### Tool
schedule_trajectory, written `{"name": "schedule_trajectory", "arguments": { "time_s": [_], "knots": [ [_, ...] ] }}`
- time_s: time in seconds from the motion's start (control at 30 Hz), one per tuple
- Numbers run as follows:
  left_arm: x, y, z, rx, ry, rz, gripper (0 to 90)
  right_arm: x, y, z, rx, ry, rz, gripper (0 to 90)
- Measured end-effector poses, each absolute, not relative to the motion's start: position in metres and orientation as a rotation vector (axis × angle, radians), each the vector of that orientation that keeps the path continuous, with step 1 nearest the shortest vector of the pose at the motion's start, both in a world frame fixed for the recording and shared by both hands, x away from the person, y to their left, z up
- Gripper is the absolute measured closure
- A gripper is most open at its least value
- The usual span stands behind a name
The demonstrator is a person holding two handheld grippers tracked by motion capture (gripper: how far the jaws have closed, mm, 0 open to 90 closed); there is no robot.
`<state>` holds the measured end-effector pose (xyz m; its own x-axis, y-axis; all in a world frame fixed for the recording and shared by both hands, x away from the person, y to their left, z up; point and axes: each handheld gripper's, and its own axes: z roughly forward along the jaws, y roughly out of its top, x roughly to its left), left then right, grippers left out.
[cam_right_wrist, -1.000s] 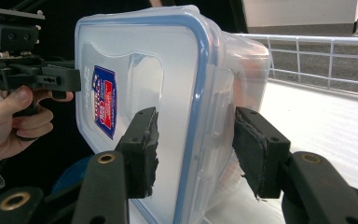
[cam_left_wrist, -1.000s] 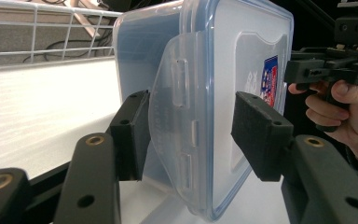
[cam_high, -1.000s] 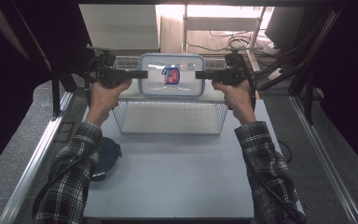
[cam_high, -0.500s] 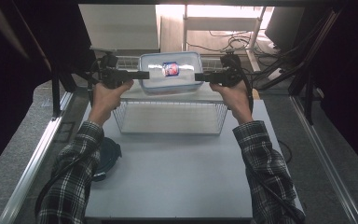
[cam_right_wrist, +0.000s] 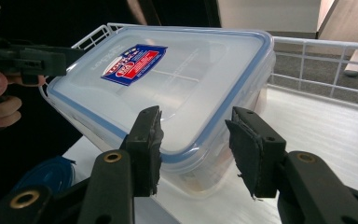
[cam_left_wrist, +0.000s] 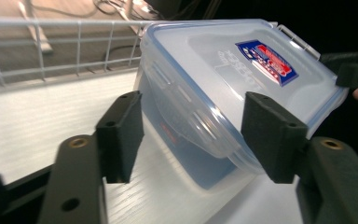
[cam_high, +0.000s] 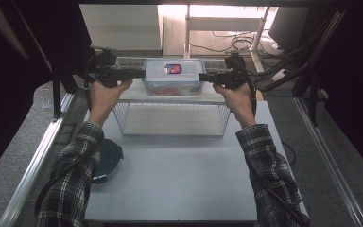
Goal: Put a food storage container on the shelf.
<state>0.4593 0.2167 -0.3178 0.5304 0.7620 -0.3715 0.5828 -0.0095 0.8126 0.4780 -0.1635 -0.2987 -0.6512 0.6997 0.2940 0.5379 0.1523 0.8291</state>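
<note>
On the white top of a wire shelf rack (cam_high: pixel 170 120) at the far side of the desk (cam_high: pixel 179 179) sits a clear rectangular plastic food container (cam_high: pixel 174 78) with a blue-sealed snap lid and a red-and-blue label (cam_high: pixel 172 69); something red shows through its wall. The left hand-held gripper (cam_high: pixel 139 73) reaches its left end, and in the left gripper view its jaws stand spread, one to either side of the container's end, not pressing it. The right hand-held gripper (cam_high: pixel 203 77) meets the opposite end, its jaws likewise apart around that end's rim. A dark blue round lid (cam_high: pixel 108 158) lies on the desk's near left, beside the plaid sleeve (cam_high: pixel 73 179).
</note>
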Motion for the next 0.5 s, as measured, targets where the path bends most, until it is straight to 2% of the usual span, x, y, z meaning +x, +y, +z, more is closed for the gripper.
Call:
{"name": "schedule_trajectory", "arguments": {
  "time_s": [0.03,0.1,0.2,0.37,0.5],
  "knots": [
    [0.456,0.215,-0.316,1.706,1.125,0.232,41.6,0.478,-0.164,-0.299,1.226,2.258,1.513,53.2],
    [0.444,0.211,-0.312,1.735,1.066,0.254,48.9,0.475,-0.163,-0.298,1.202,2.241,1.492,53.3],
    [0.436,0.211,-0.309,1.744,1.024,0.238,52.1,0.471,-0.163,-0.295,1.153,2.234,1.468,53.7],
    [0.418,0.215,-0.312,1.722,0.968,0.208,65.2,0.460,-0.170,-0.294,1.088,2.264,1.439,61.4],
    [0.408,0.213,-0.323,1.767,0.936,0.186,77.1,0.452,-0.173,-0.298,1.054,2.280,1.431,70.1]
  ]
}}
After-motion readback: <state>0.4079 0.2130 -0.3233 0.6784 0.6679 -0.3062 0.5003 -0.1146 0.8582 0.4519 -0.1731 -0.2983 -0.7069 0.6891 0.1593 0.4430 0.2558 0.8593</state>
